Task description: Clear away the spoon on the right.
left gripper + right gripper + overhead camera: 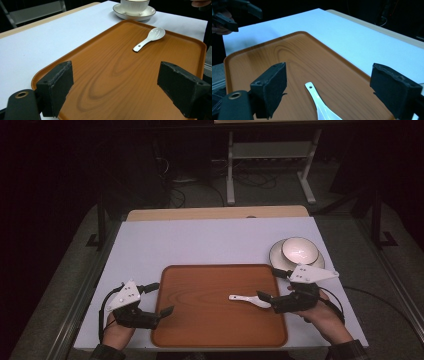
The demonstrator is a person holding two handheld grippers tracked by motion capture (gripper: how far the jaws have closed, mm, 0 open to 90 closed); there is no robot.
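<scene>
Lying flat on the wooden tray (200, 320), right of the tray's middle, the white spoon (248, 299) has its bowl end just under the right tool (269, 285), whose jaws are spread wide apart and not touching it. Over the tray's left edge, the left tool (162, 297) hangs with jaws gaping too. Past the tray's far right corner sits a bowl (298, 251) on its saucer (274, 255).

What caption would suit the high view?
Two open handheld grippers, left and right, flank a brown wooden tray holding a white ceramic spoon.
</scene>
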